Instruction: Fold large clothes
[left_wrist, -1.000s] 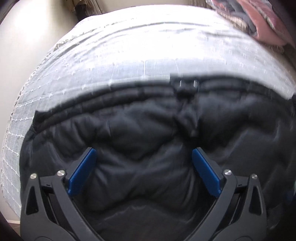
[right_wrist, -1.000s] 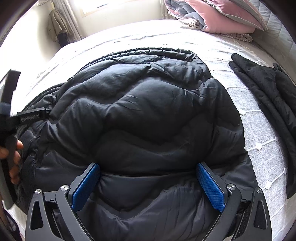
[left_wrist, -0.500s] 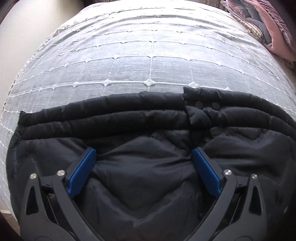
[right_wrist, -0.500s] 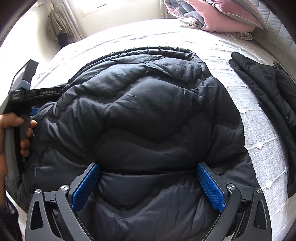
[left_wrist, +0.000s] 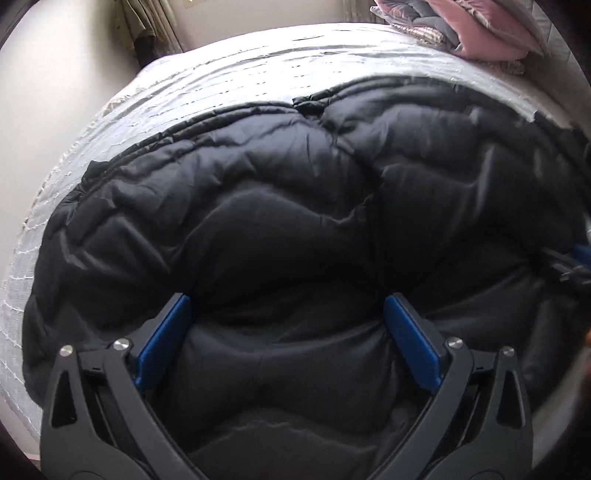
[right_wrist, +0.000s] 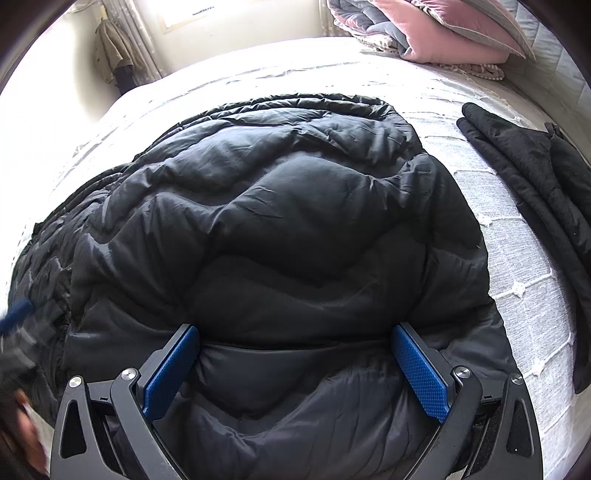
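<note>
White quilted bed (right_wrist: 517, 295), black puffer jacket (right_wrist: 295, 221), pink pillows (right_wrist: 443, 33), curtained window (right_wrist: 177, 14).

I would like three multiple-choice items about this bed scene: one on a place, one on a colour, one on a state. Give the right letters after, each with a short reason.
1. Where does the folded dark garment lie, in the right wrist view?
A. on top of the puffer jacket
B. on the bedspread, right of the puffer jacket
C. on the pillows

2. What colour are the pads of the right gripper?
A. blue
B. red
C. white

3. How do the jaws of the left gripper stand?
A. shut on a sleeve
B. shut on nothing
C. wide open over the jacket

Answers: 1 B, it rests on the white bedspread, apart from the black puffer jacket. 2 A, both pads are blue. 3 C, the pads stand far apart with jacket fabric between them.
</note>
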